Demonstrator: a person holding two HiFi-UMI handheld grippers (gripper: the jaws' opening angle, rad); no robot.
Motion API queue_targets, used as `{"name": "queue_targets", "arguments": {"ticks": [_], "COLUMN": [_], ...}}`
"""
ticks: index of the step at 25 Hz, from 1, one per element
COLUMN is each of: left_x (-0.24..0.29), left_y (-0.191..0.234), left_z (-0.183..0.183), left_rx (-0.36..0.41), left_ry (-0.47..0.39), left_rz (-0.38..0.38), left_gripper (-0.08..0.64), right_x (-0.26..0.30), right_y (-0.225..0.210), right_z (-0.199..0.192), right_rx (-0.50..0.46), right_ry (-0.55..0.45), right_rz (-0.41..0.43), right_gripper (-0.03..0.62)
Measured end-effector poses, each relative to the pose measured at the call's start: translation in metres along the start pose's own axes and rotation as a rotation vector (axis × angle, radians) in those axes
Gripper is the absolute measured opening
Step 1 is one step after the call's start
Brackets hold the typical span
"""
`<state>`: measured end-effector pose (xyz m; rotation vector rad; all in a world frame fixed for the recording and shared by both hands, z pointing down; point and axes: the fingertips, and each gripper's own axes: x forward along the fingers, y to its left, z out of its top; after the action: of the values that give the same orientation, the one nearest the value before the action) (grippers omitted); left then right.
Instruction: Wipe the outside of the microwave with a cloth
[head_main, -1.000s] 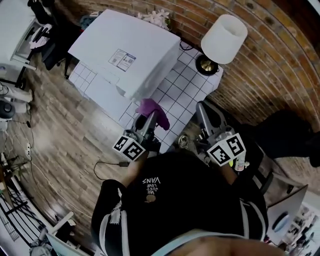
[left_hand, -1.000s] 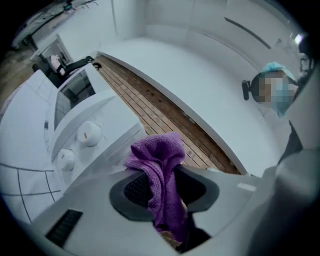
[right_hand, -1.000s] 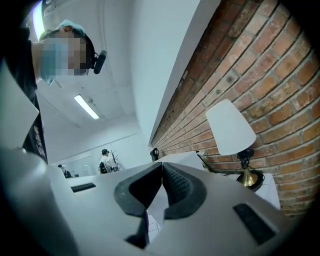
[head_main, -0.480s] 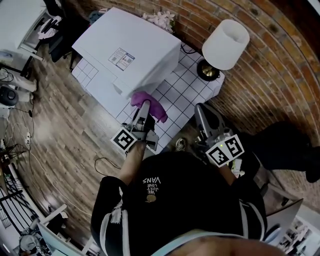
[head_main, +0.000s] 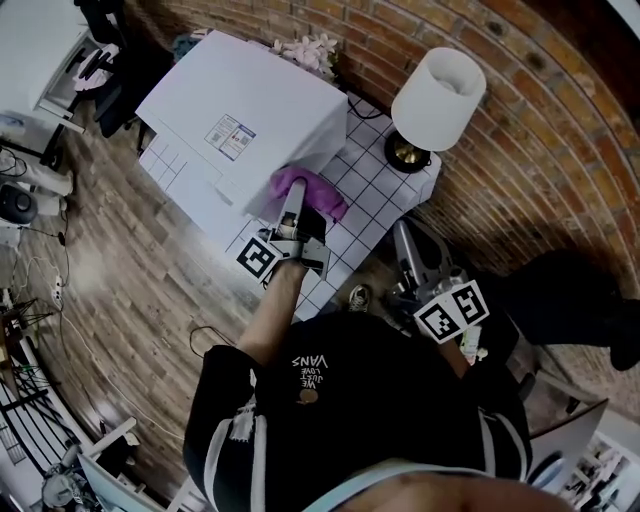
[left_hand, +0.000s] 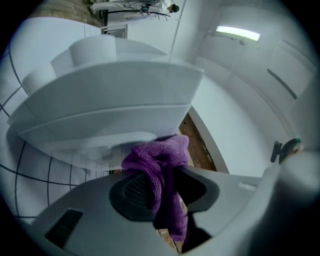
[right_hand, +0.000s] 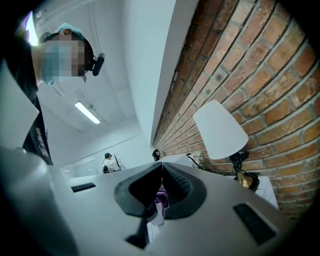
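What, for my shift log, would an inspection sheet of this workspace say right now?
Surface: white tiled table with dark grid lines.
Job's things: white microwave on the table; purple cloth against its near corner.
Clutter: lamp with a white shade at the table's far corner; flowers behind the microwave.
Grippers: left gripper fingers shut on the cloth; right gripper fingers together, empty, held off the table's edge.
Cables: dark cable lying on the floor near the person.
Surroundings: brick wall behind the table; wood floor.
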<state>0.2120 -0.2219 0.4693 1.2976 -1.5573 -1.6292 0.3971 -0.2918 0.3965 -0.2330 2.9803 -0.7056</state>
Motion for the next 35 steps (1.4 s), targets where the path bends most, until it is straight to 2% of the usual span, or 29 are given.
{"name": "queue_targets", "arguments": {"ticks": [9,20,24,27,30,35], "left_x": [0.073,0.147,0.151,0.147,0.136,0.092], "left_y": [0.03,0.062,0.073,0.07,0.052,0.04], "left_z": [-0.031,-0.064,-0.065,-0.067,-0.07,-0.069], "left_rx": [-0.042,-0.059,-0.03,-0.042,-0.06,-0.08], "left_ry": [-0.027,0.009,0.007,0.016,0.025,0.014], "left_rz": [-0.042,-0.026,0.001,-0.006,-0.043,-0.036], "left_gripper": [0.132,0.132,0.132,0.132,0.132,0.132], "right_x": [-0.025,-0.056,-0.061,-0.059,-0.053,-0.038], "right_y": [-0.033,-0.066,-0.074,-0.073,-0.067,-0.051], "right_z": [0.012,0.021,0.023,0.024,0.024,0.018], "right_rx": [-0.007,-0.01,-0.006,-0.005,-0.006,-0.007], "right_ry": [-0.004,-0.005,-0.007,-0.008,-0.004,0.014], "right_rz": [-0.077,-0.169,-0.183,-0.172,-0.143,-0.07], "right_gripper": [0.0,0.0,0.0,0.0,0.0,0.0]}}
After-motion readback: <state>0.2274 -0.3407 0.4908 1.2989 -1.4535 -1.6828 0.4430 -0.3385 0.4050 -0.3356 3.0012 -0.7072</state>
